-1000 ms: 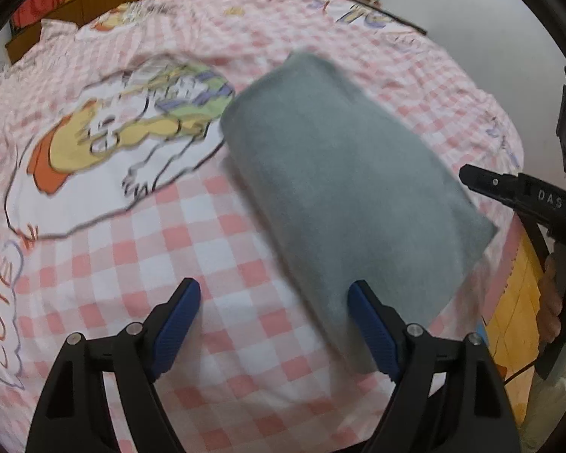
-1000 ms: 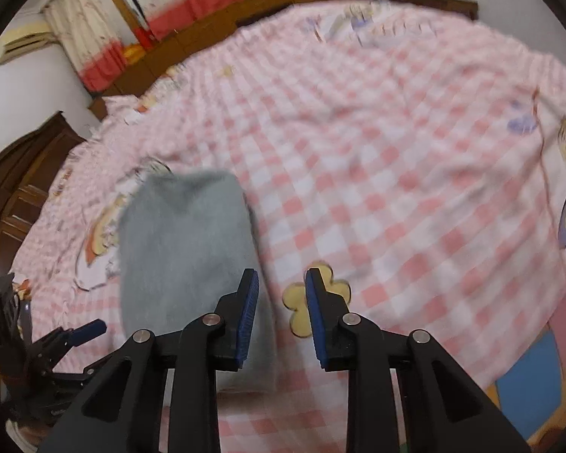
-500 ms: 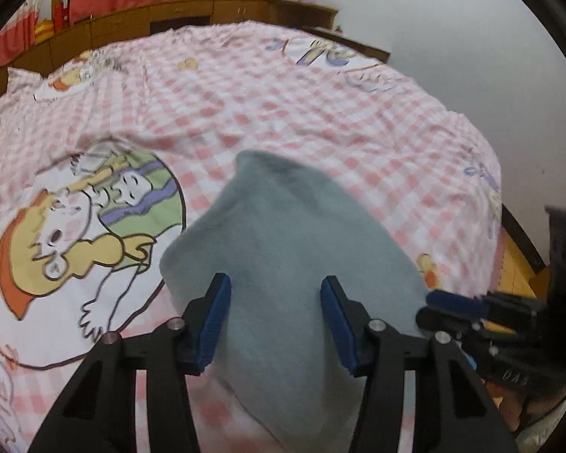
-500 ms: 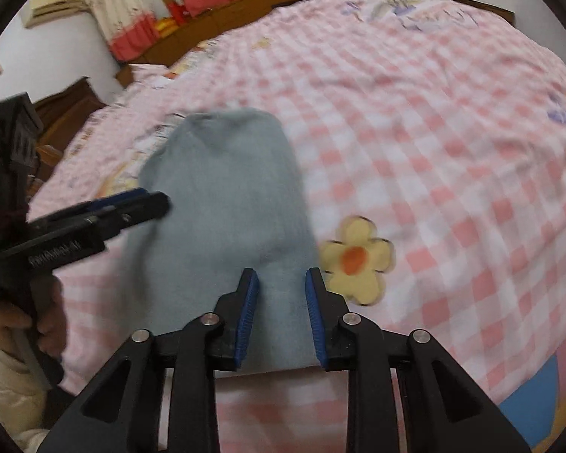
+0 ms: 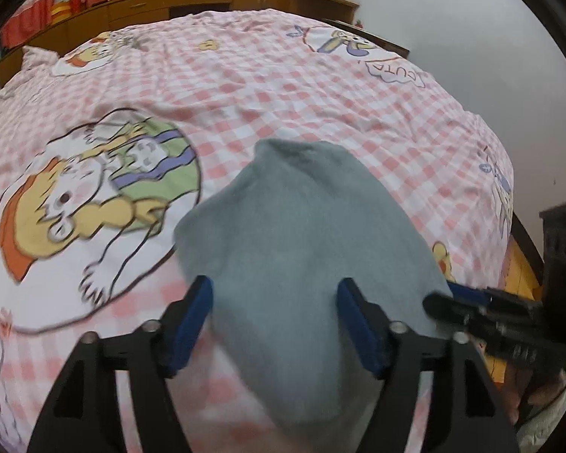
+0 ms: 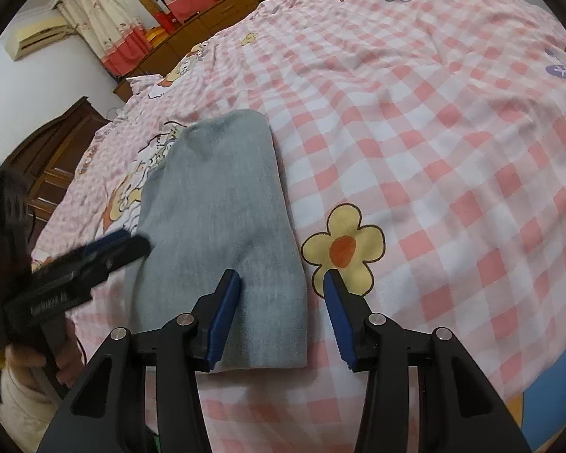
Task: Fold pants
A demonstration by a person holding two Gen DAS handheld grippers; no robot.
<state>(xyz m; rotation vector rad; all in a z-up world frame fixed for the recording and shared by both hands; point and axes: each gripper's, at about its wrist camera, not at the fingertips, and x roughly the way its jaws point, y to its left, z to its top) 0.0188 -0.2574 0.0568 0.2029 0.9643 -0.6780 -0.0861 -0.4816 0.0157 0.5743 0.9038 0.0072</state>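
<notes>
Folded pants (image 5: 302,234) between spread left jaws, right jaws astride its corner

Bedsheet (image 6: 452,158) lies open right of the pants (image 6: 222,204); left gripper (image 6: 132,243) crowds their left.

Bed (image 6: 452,120) under pink-and-white checked cartoon sheet, folded grey pants (image 6: 226,226) lying flat near its edge

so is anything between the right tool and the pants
Nothing visible. The open right tool straddles the near right edge of the folded pants on the bedsheet; the left tool is off at their left edge.
</notes>
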